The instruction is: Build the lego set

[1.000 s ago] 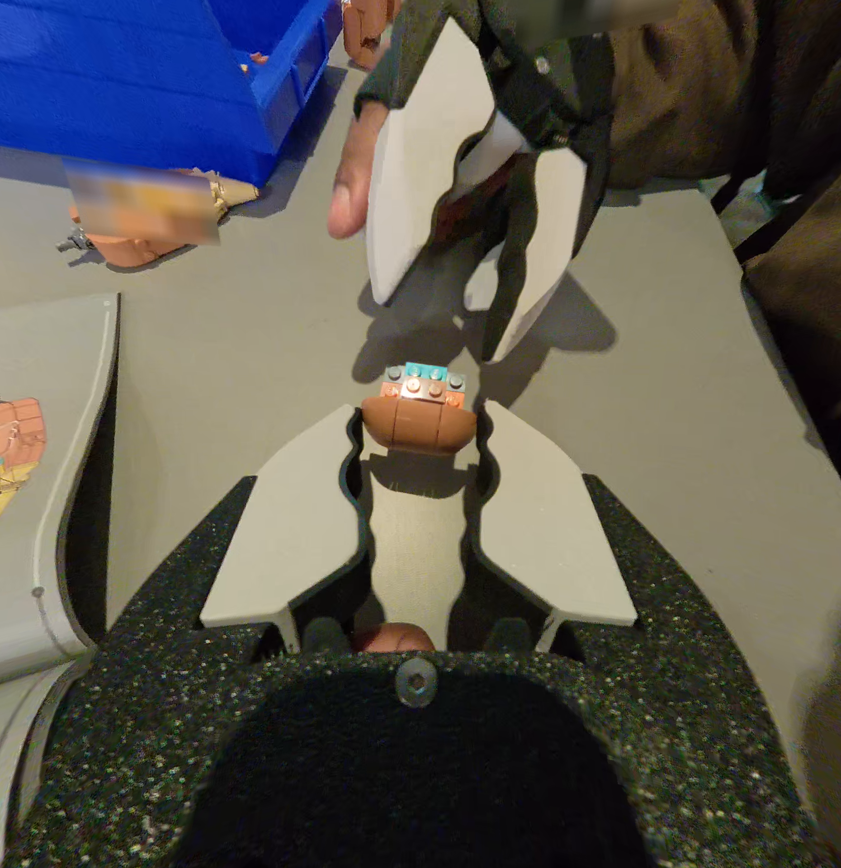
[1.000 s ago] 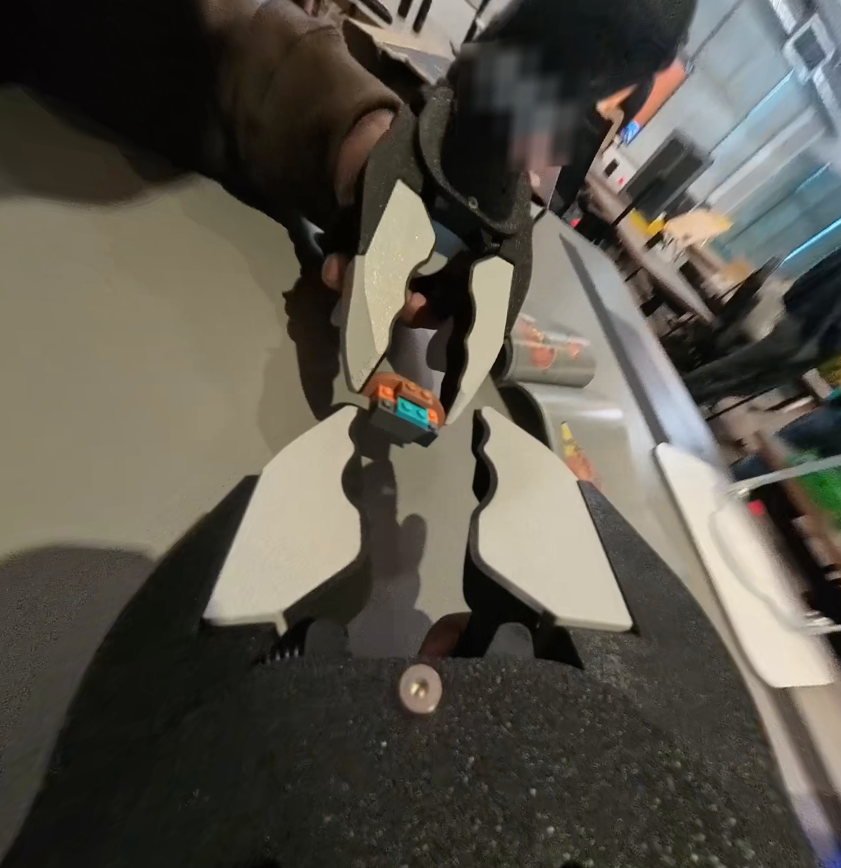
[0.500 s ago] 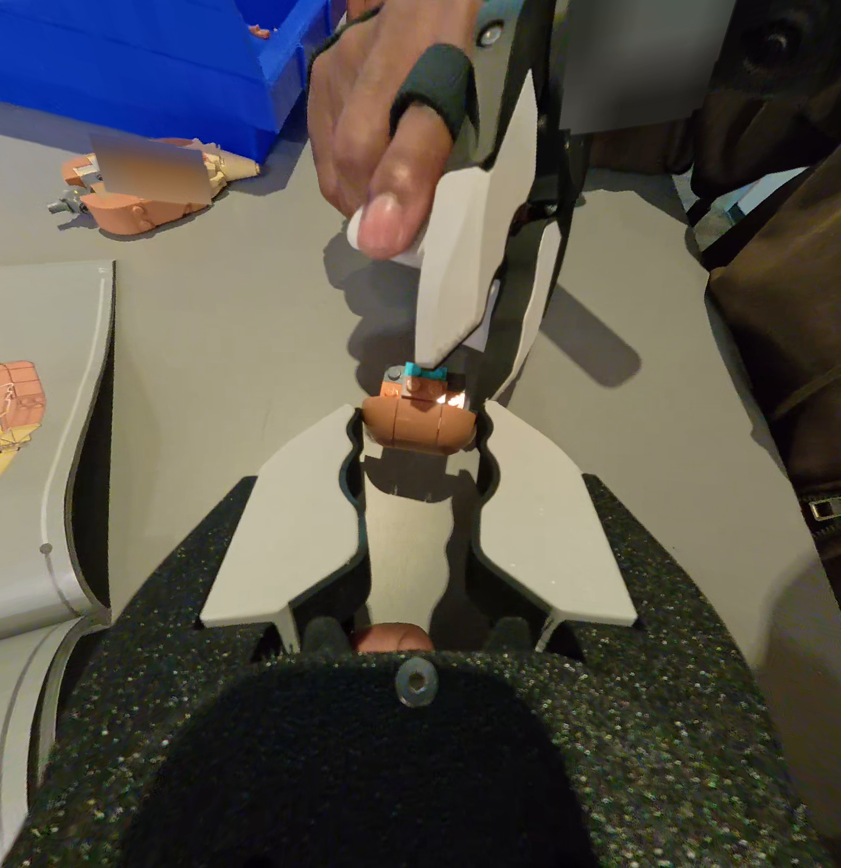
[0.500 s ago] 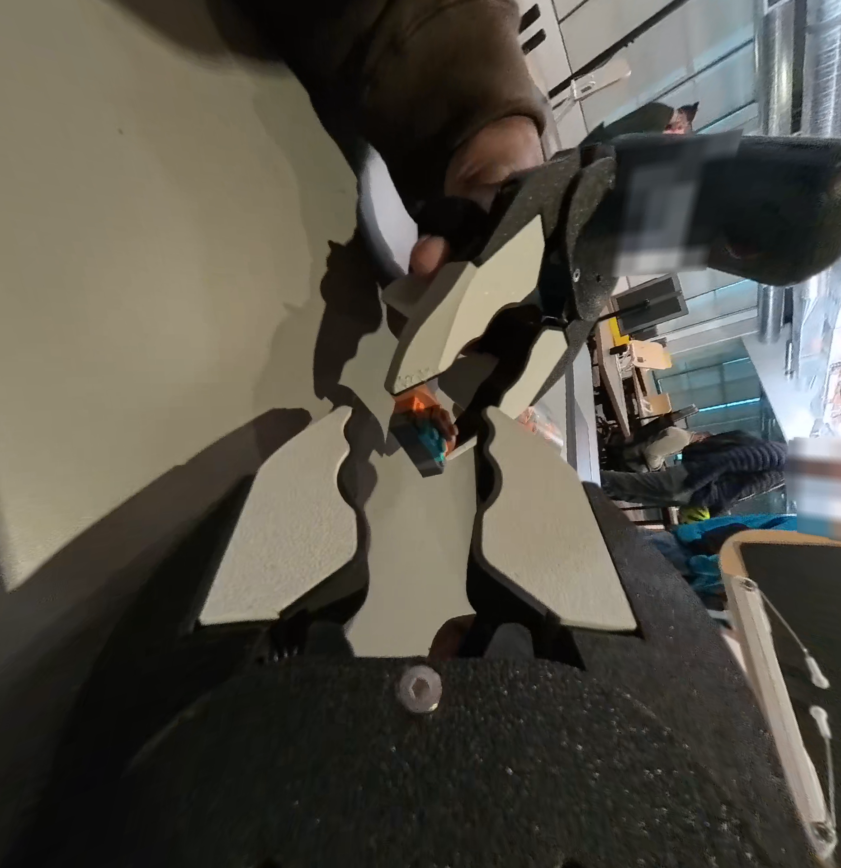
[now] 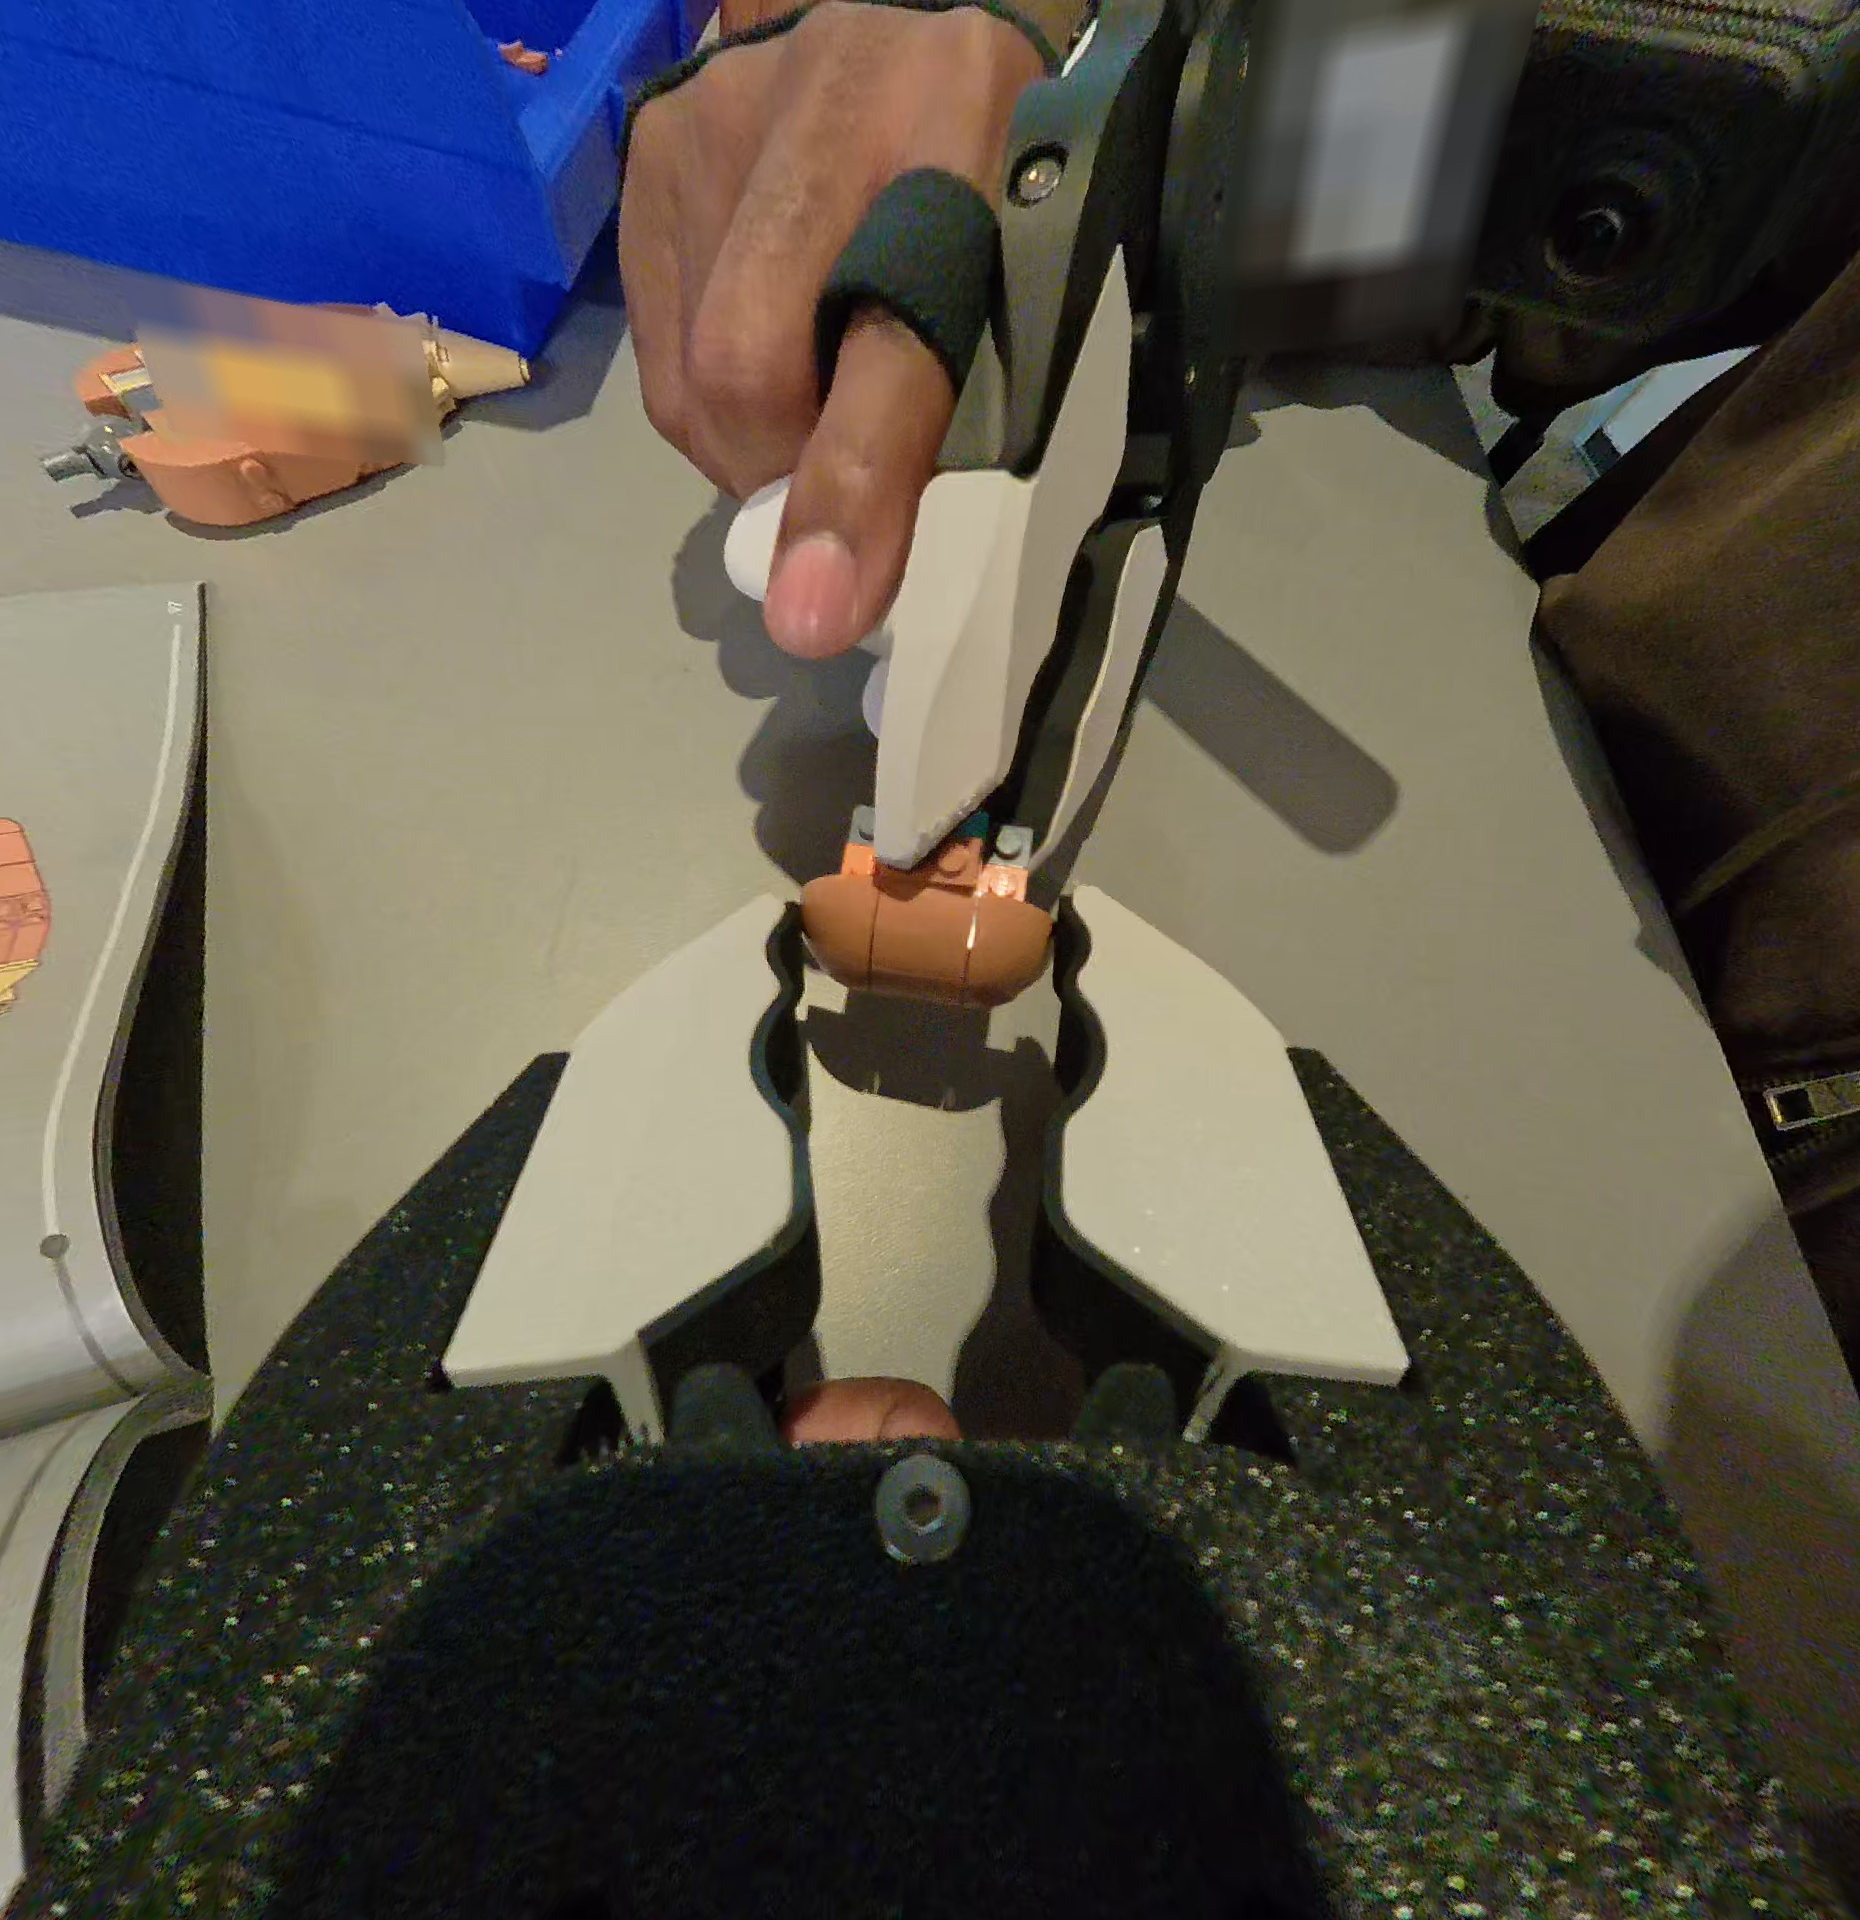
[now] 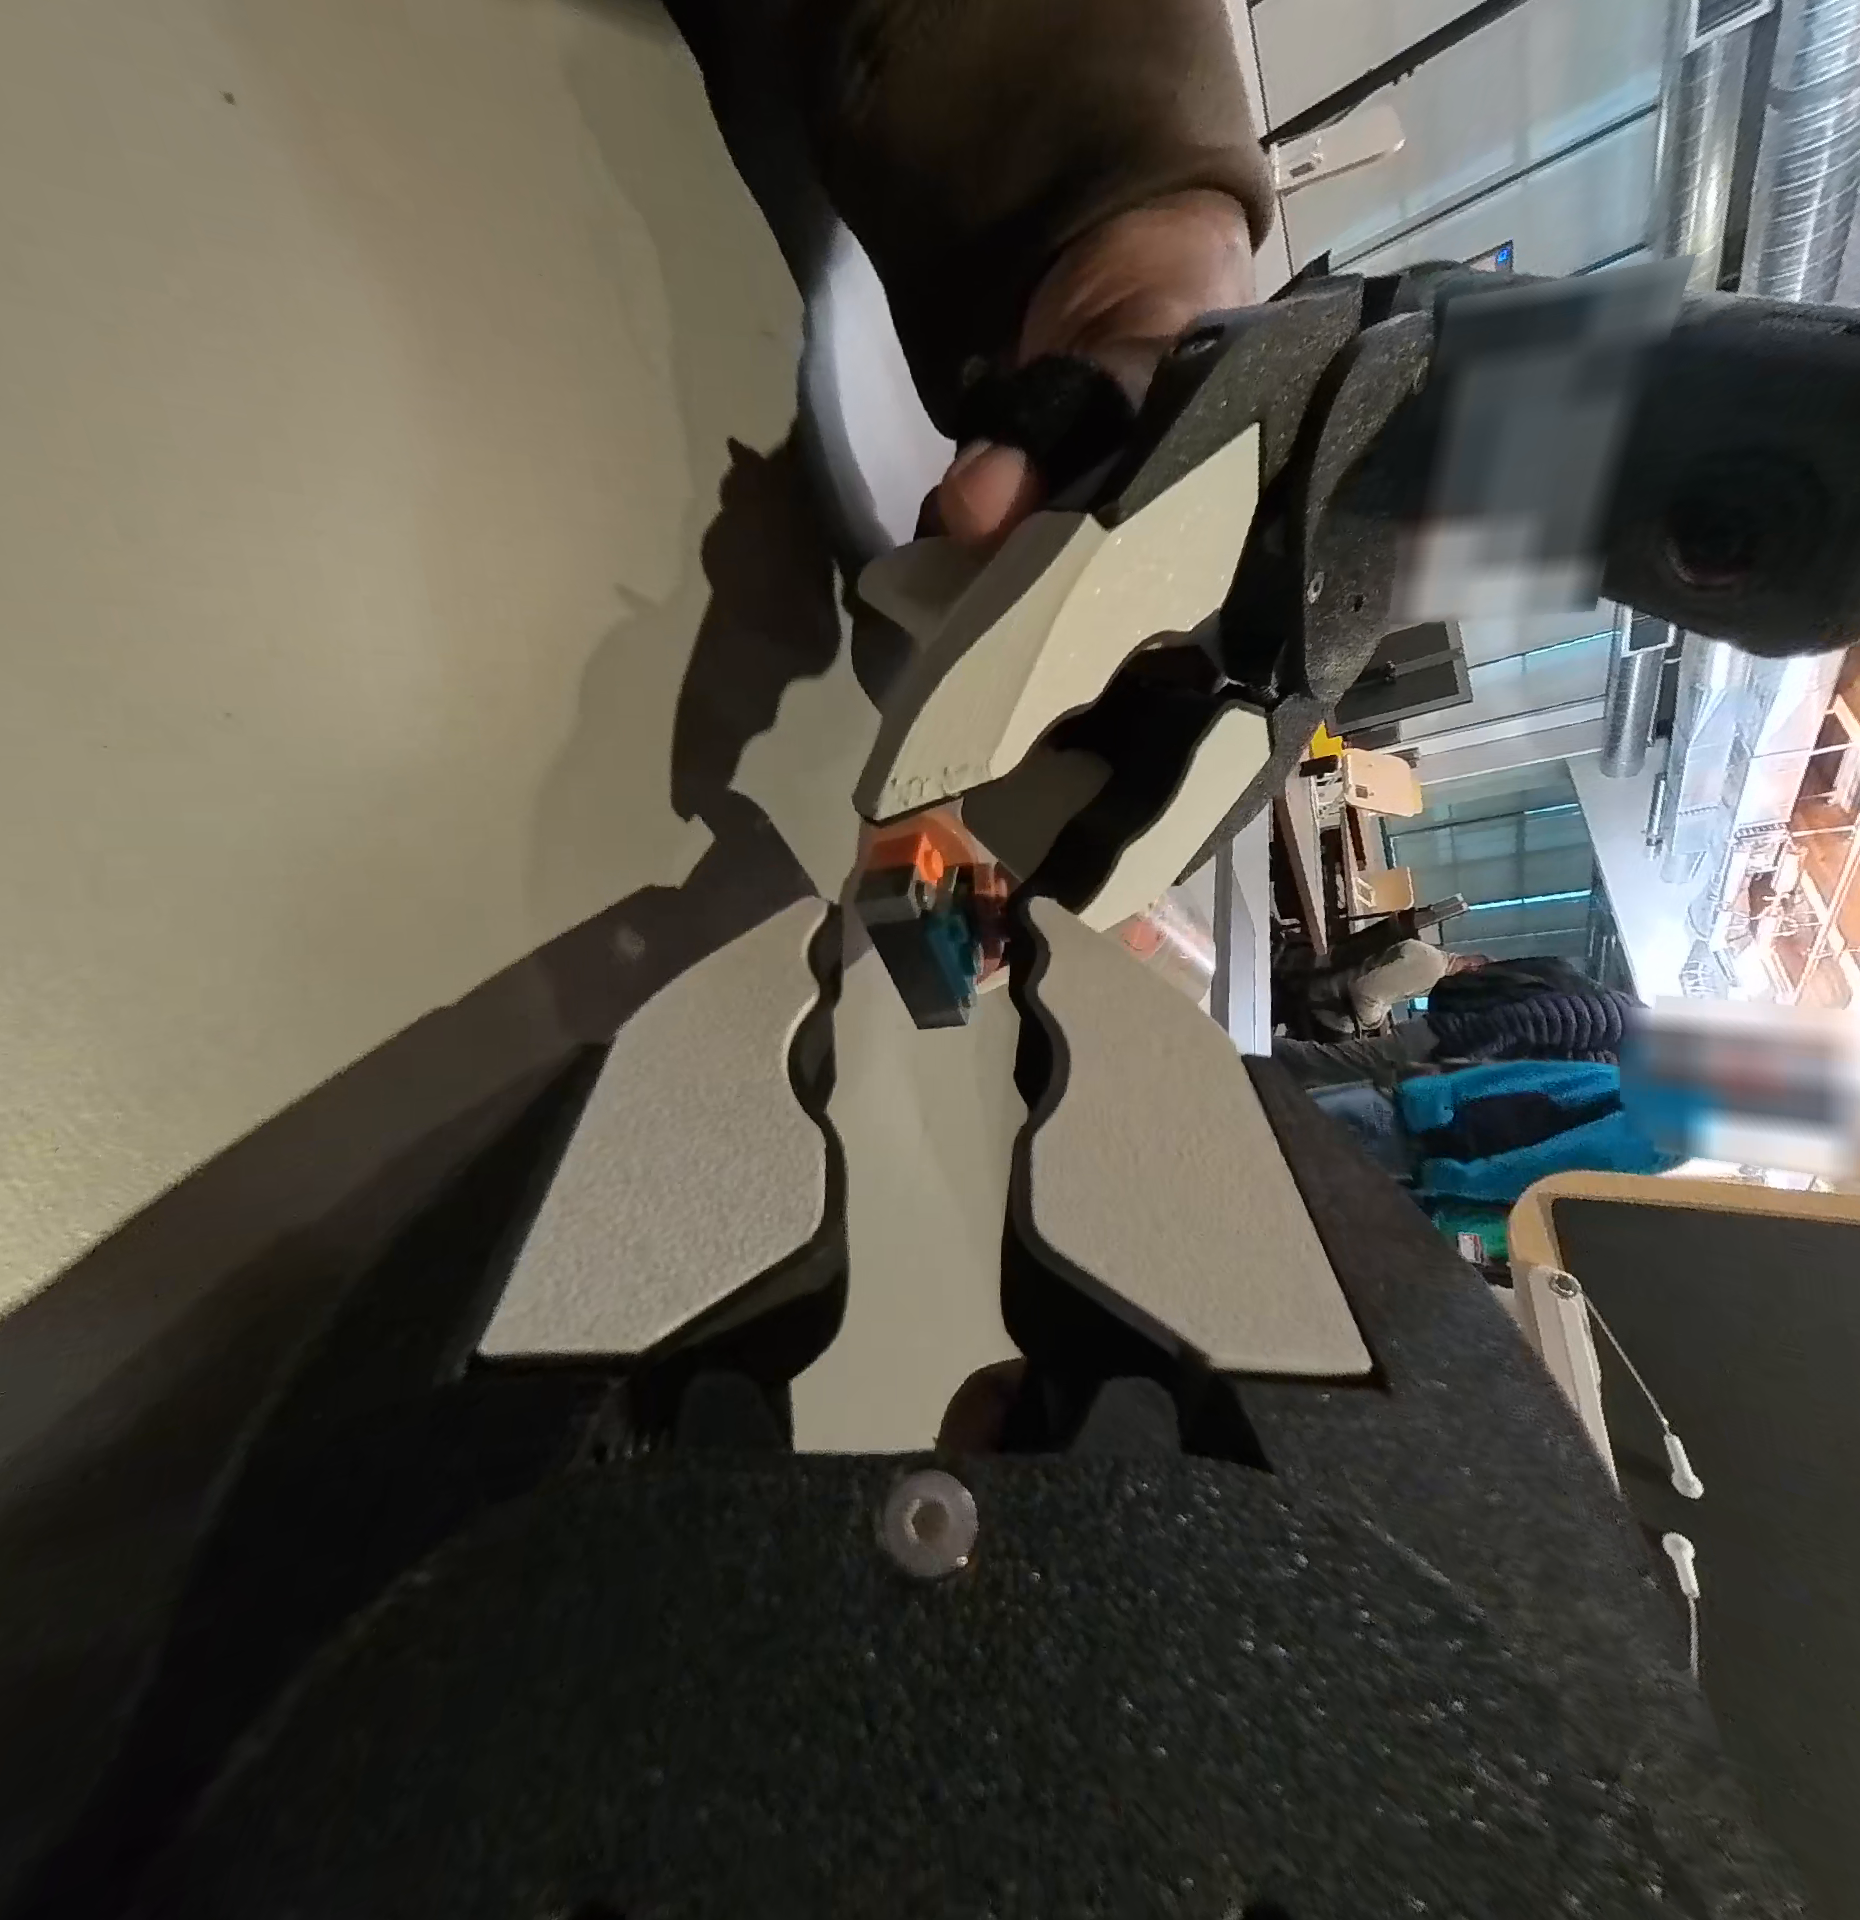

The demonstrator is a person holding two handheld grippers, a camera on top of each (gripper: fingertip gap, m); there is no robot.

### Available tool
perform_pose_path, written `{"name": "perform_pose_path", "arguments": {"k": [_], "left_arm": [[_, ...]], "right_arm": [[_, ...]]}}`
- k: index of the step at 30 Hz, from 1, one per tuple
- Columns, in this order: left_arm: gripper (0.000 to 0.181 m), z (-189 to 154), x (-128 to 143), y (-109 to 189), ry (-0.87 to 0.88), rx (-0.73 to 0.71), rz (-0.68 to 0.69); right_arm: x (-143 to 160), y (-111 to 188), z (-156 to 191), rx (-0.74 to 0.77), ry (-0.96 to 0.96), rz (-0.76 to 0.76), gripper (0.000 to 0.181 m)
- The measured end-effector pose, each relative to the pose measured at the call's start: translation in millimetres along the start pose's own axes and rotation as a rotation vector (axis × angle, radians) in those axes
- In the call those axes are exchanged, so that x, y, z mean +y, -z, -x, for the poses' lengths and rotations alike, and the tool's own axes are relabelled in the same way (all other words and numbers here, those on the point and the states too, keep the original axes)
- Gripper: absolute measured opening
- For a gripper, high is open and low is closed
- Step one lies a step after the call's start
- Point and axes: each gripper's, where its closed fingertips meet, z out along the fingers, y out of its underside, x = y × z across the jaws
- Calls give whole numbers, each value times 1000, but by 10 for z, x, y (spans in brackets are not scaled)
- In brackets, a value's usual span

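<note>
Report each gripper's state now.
Left gripper: shut on the brown lego piece.
Right gripper: open, one fingertip pressing the piece's top.

Brown rounded lego assembly (image 5: pixel 921 940), studded orange-teal-grey top, clamped off table.

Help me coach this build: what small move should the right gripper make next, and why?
Probably press straight down, gently. The left gripper is shut on the brown lego piece, holding it steady, and one of the right gripper's fingers already rests on the small plates on top. Whether they are fully seated cannot be told.
</note>
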Motion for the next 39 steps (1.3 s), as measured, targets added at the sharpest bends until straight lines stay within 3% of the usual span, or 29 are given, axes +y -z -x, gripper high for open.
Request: {"name": "perform_pose_path", "arguments": {"k": [15,34,39], "left_arm": [[46,-21,-39,25,44,58,-57],[44,-76,-39,-22,74,112,-64],[37,-50,-135,36,117,120,-147]], "right_arm": [[-16,6,-58,61,59,3,24],[-43,28,-8,-10,14,-9,20],[-53,29,-72,32,-41,-19,19]]}}
